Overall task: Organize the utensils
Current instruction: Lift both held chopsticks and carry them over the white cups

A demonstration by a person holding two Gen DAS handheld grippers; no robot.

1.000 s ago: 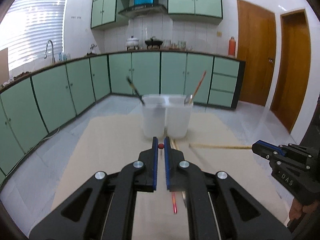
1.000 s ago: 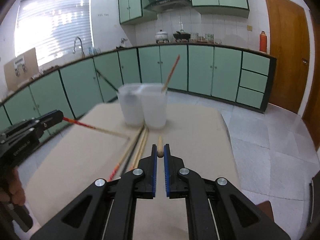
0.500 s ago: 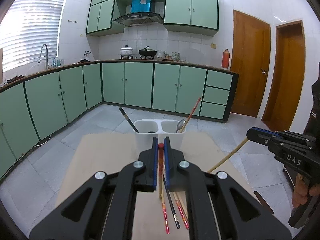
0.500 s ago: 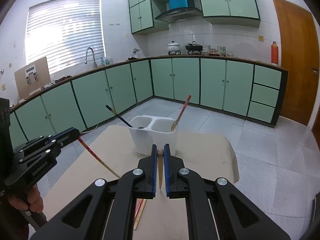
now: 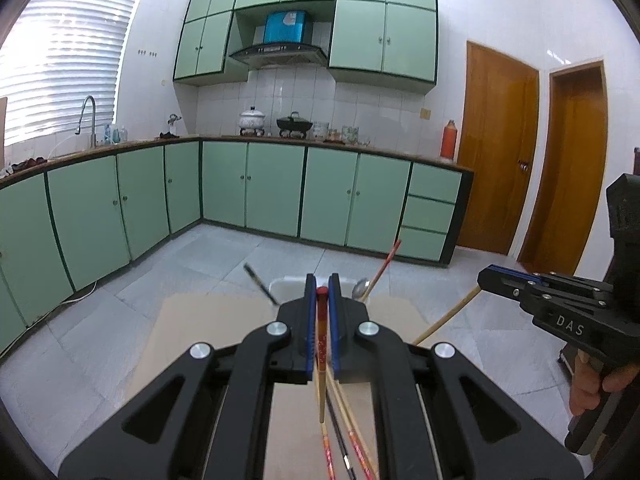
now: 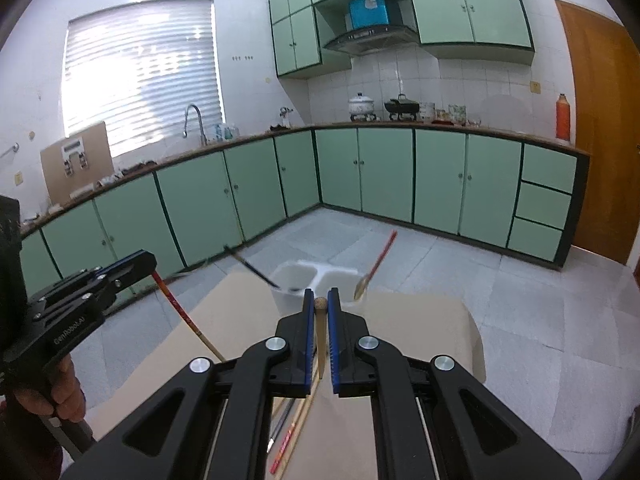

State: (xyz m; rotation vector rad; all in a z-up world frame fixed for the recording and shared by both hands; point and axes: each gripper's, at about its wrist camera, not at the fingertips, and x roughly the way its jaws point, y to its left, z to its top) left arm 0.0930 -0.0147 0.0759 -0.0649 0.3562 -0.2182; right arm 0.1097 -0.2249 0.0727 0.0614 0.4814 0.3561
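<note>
My left gripper (image 5: 322, 292) is shut on a red-topped chopstick (image 5: 321, 344) that hangs down, held well above the table. My right gripper (image 6: 320, 304) is shut on a plain wooden chopstick (image 6: 321, 344), also hanging down; it shows in the left wrist view (image 5: 448, 316) too. A white two-compartment holder (image 6: 316, 274) stands at the far side of the table, with a black utensil (image 6: 256, 270) in its left part and a red-handled spoon (image 6: 374, 266) in its right part. Several loose chopsticks (image 5: 344, 440) lie on the table under the grippers.
The beige table top (image 6: 416, 332) ends just behind the holder. Green kitchen cabinets (image 5: 280, 192) run along the far walls, and two wooden doors (image 5: 496, 152) stand at the right. Grey tiled floor (image 5: 120, 300) surrounds the table.
Both grippers have lifted up from the table, each carrying its chopstick. The chopsticks swung from lying flat to hanging down, and the holder now sits lower in both views.
</note>
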